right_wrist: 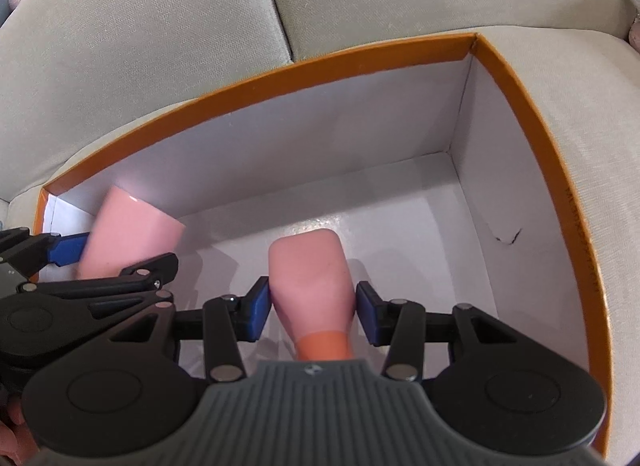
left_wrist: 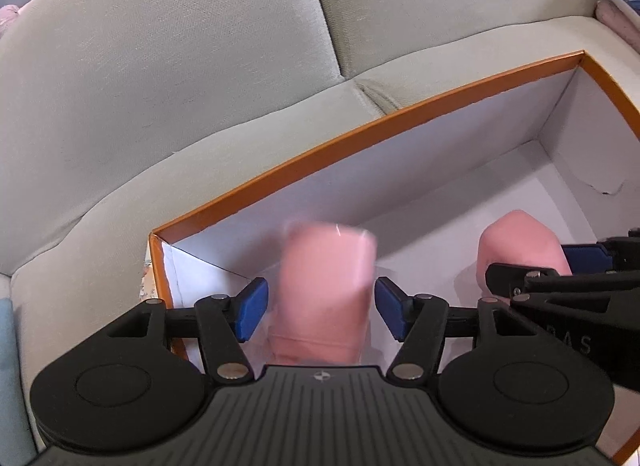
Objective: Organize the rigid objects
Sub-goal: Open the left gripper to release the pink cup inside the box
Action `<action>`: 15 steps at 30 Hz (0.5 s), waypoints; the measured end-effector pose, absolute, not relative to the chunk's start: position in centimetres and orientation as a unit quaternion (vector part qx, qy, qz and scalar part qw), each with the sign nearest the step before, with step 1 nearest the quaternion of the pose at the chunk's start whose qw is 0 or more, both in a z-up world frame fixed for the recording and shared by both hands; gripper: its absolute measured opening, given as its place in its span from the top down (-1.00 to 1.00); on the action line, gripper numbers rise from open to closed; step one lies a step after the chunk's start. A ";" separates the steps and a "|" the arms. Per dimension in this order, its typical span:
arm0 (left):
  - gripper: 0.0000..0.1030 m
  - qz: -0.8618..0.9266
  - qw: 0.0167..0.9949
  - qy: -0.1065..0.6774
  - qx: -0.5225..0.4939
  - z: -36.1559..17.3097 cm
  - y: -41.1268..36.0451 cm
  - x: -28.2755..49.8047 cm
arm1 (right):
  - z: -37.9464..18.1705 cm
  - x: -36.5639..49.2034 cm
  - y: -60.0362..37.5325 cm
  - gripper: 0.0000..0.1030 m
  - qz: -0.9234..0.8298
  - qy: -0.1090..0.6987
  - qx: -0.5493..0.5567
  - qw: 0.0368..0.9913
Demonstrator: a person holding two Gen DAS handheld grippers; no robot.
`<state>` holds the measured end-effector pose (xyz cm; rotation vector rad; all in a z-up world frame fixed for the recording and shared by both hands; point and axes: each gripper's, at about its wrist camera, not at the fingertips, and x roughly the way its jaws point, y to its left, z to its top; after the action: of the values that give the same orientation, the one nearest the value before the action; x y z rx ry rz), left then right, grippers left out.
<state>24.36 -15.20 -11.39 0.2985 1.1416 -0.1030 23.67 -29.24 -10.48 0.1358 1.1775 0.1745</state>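
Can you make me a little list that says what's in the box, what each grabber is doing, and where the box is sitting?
box: orange-rimmed box, white inside, open on top
box sits on: beige sofa
inside, left: pink block, blurred, between the left gripper pads
left gripper: open, pads not touching the block
inside, right: pink bottle-like item with an orange band
right gripper: shut on that item
rest of box floor: bare white
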 end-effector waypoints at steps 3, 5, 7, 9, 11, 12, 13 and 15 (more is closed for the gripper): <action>-0.60 -0.055 0.834 0.533 0.136 -11.0 -14.4 24.0 | -10.3 23.9 -29.5 0.09 0.079 0.551 0.066 0.828; -0.61 -0.065 0.835 0.533 0.120 -10.6 -13.6 23.8 | -10.2 24.0 -29.8 0.09 0.078 0.550 0.067 0.829; -0.60 -0.070 0.840 0.531 0.092 -9.4 -13.3 23.5 | -10.2 24.2 -30.0 0.09 0.078 0.548 0.067 0.830; -0.58 -0.080 0.851 0.516 0.059 -8.1 -12.2 22.9 | -10.0 24.3 -30.2 0.08 0.078 0.546 0.066 0.832; -0.58 -0.088 0.861 0.499 0.029 -6.9 -10.8 22.1 | -9.9 23.8 -30.0 0.08 0.079 0.544 0.066 0.833; -0.58 -0.090 0.868 0.489 0.013 -6.3 -10.0 21.7 | -10.4 24.3 -29.2 0.08 0.079 0.544 0.065 0.833; -0.58 -0.087 0.872 0.481 -0.003 -5.8 -9.3 21.4 | -10.5 24.5 -29.1 0.08 0.078 0.545 0.062 0.832; -0.50 -0.085 0.875 0.475 -0.039 -5.0 -7.7 20.8 | -10.8 24.7 -28.7 0.08 0.081 0.546 0.059 0.832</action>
<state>20.82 -7.67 -5.04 -0.0811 0.9928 -0.1783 24.74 -28.69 -10.81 0.1253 1.1582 0.1723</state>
